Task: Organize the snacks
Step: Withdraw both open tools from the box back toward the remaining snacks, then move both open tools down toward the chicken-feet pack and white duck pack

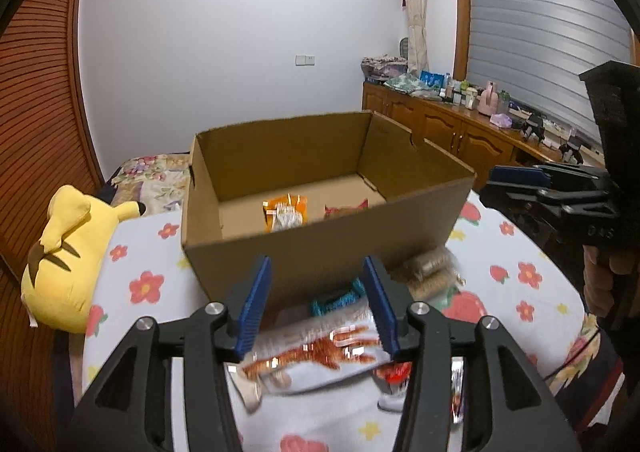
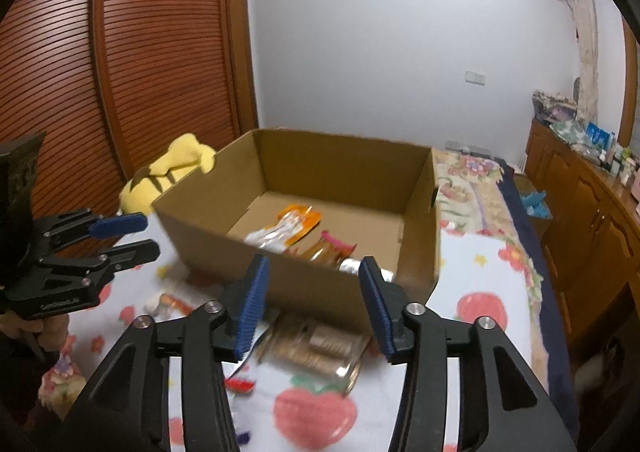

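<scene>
A: We start with the bed point(image 1: 132, 252), under its white sheet printed with red flowers and strawberries. The open cardboard box point(image 1: 320, 248) stands on it, and a yellow plush toy point(image 1: 68, 252) lies at the bed's left edge, just beside the box's left wall.

B: In the box we count 2 packets on the floor near its front wall: an orange and white snack packet point(image 2: 286, 230) and a pink-edged brown snack packet point(image 2: 326, 250), close together. We cannot tell whether they touch.

A: In front of the box, on the sheet, we have a clear pack of round biscuits point(image 2: 316, 348) against the box's front right corner, and a white snack packet with orange-brown print point(image 1: 316, 356) nearer the bed's front edge. A blue item behind it is too blurred for us to name.

B: Our left gripper point(image 1: 318, 308) hangs over that white packet with its blue pads parted and nothing pressed between them. Our right gripper point(image 2: 314, 310) hangs over the biscuit pack, likewise parted and gripping nothing.
</scene>
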`<state>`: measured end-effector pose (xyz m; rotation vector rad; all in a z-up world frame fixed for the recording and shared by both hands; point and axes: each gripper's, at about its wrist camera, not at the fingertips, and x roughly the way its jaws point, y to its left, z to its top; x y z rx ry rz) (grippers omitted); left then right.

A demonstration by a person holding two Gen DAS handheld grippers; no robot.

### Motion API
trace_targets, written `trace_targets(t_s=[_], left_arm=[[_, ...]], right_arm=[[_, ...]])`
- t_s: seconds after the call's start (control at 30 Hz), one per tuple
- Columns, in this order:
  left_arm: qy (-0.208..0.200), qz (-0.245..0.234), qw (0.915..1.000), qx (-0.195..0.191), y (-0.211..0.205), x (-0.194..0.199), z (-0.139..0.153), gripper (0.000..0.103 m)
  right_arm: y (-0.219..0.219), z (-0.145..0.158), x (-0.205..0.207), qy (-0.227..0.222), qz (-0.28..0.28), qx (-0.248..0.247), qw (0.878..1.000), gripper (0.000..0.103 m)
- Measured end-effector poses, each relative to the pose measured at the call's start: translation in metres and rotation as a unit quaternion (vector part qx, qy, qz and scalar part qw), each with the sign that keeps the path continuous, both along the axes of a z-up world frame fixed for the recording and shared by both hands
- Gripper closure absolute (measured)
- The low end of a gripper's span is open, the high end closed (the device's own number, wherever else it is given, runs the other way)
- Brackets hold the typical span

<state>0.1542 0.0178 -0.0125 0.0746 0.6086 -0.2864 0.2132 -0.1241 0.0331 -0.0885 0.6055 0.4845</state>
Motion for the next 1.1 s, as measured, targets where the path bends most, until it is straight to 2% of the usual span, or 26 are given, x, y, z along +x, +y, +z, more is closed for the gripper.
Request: trace_targets(t_s=[0.17,0.33,0.57,0.73,1.1], left_arm=[[0.019,0.008,0.9996,0.017,0.001,-0.014,-0.020,0.051],[0.038,0.009,0.9991,0.018,0.006,-0.023,-0.038,0.048],[0.066,0.017,0.9975,0.019,0.020,-0.029,-0.065,0.037],[0.094,0.024,0.9949,0.028,0.026,-0.023,-0.086,0.037],[0.124,0.022,0.9911,0.044,0.028,-0.020,-0.108,0.036]], right_arm=[[0.009,-0.019,-0.026,0.021,0.010,-0.001,1.000,0.048],[0.019,-0.041,-0.043,0.046,0.020,-0.004,0.999,0.046],[0.034,-0.071,-0.057,0.077,0.039,-0.011,0.996,0.042],[0.047,-0.088,-0.059,0.091,0.047,-0.018,0.995,0.039],[0.067,-0.114,-0.058,0.121,0.066,-0.033,0.990,0.035]])
